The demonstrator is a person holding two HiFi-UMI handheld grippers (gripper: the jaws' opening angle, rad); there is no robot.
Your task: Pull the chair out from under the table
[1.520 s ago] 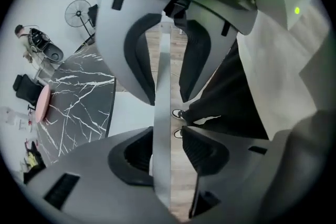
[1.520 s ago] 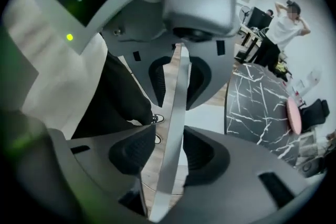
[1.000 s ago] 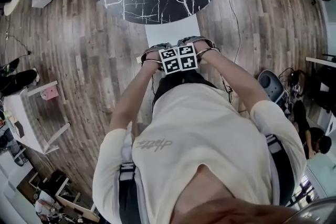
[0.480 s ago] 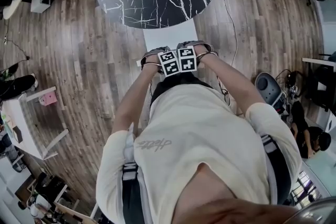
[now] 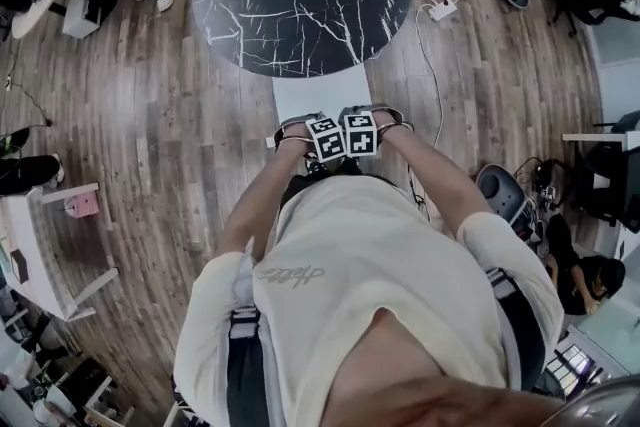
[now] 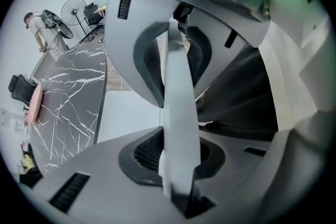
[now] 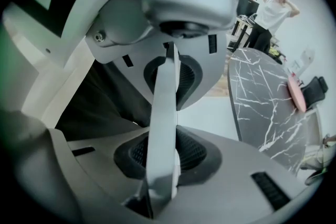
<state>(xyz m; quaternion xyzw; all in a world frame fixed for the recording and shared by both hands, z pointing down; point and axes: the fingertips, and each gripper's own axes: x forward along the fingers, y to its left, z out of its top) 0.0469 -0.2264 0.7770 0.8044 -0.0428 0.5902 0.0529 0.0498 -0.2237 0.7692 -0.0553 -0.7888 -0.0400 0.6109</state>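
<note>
Nothing can be read with certainty. The only lettering in sight is a short grey script print (image 5: 290, 273) across the person's cream shirt (image 5: 400, 255). In the head view it appears upside down and slanted, too small and faint for its letters to be made out. The cube (image 5: 327, 138) on the left hand-held gripper (image 6: 178, 113) and the cube (image 5: 360, 133) on the right hand-held gripper (image 7: 164, 123) carry black-and-white square marker patterns, which are coded blocks rather than letters or digits. Neither gripper view shows any writing that can be read.
</note>
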